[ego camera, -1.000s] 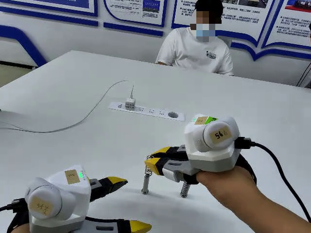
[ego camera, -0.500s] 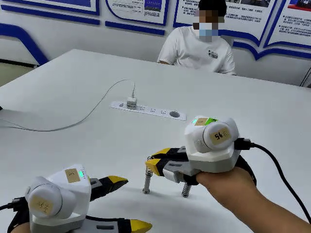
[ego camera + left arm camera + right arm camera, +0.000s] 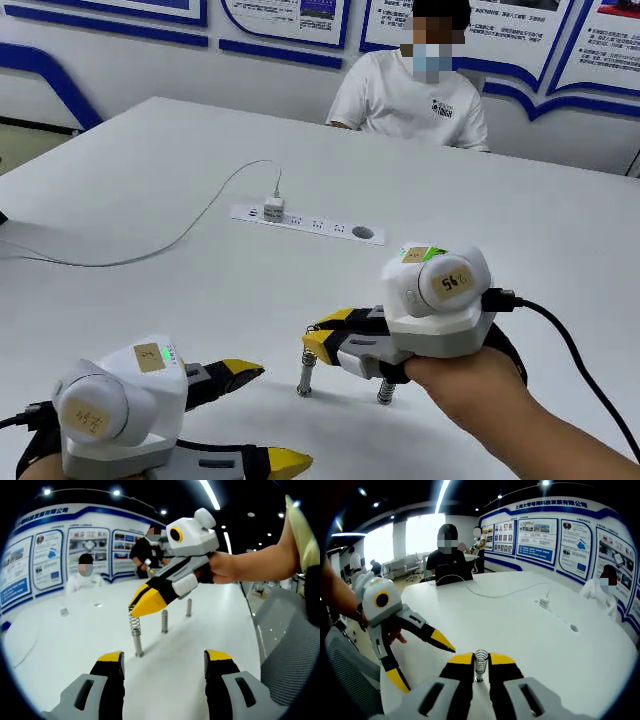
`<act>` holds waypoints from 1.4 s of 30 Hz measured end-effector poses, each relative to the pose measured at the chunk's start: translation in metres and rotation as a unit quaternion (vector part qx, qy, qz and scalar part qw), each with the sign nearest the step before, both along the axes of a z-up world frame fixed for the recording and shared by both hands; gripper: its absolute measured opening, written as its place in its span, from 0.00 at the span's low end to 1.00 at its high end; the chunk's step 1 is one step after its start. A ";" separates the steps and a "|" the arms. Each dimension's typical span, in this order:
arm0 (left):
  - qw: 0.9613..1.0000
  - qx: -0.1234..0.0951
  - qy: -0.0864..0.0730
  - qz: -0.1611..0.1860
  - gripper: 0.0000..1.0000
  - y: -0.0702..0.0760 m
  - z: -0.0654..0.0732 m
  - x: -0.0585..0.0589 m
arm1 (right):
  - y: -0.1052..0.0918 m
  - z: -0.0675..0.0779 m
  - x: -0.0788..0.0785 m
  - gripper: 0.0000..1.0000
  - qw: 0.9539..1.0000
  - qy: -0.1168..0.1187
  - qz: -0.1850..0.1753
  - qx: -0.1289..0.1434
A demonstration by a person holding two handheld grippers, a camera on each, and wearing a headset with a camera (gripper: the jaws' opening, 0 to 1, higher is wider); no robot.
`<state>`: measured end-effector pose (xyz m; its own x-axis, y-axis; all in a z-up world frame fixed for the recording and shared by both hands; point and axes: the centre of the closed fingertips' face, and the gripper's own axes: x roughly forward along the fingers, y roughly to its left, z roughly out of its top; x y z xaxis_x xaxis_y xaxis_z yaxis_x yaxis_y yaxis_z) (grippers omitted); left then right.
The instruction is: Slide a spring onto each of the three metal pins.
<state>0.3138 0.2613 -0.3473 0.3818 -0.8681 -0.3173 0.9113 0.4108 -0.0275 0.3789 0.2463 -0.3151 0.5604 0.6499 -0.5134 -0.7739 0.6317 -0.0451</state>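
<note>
The right gripper [image 3: 318, 338] is held level at lower centre, jaws closed on a spring [image 3: 480, 663] atop a metal pin [image 3: 303, 384]. The left gripper [image 3: 272, 415], lower left, is seen wide open, empty.

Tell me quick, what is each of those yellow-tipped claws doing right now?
Left claw: open, holding nothing.
Right claw: closed on a small coiled metal spring atop an upright metal pin.
</note>
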 end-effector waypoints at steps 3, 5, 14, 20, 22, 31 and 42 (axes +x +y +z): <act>1.000 0.000 0.001 -0.001 0.65 0.000 -0.001 0.000 | 0.000 -0.003 0.000 0.12 1.000 0.003 0.000 -0.002; 1.000 0.001 0.002 -0.002 0.65 -0.001 -0.002 0.000 | 0.000 -0.006 0.000 0.12 1.000 0.004 0.001 -0.004; 1.000 0.001 0.003 -0.001 0.65 0.000 -0.003 0.001 | 0.003 -0.015 -0.001 0.12 1.000 0.012 0.003 -0.008; 1.000 0.002 0.005 -0.002 0.65 0.000 -0.004 0.000 | 0.003 -0.023 -0.002 0.12 1.000 0.019 0.002 -0.011; 1.000 0.003 0.006 -0.002 0.65 0.000 -0.005 0.000 | 0.002 -0.025 -0.002 0.12 1.000 0.021 0.001 -0.012; 1.000 0.003 0.008 -0.002 0.65 -0.001 -0.006 0.000 | 0.001 -0.033 -0.002 0.12 0.999 0.028 0.001 -0.018; 1.000 0.004 0.010 -0.002 0.65 0.000 -0.007 0.000 | 0.001 -0.043 -0.001 0.12 0.999 0.037 0.003 -0.028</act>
<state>0.3134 0.2610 -0.3541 0.3718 -0.8669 -0.3320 0.9122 0.4075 -0.0427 0.3779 0.2469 -0.3584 0.5156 0.6214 -0.5899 -0.7798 0.6256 -0.0226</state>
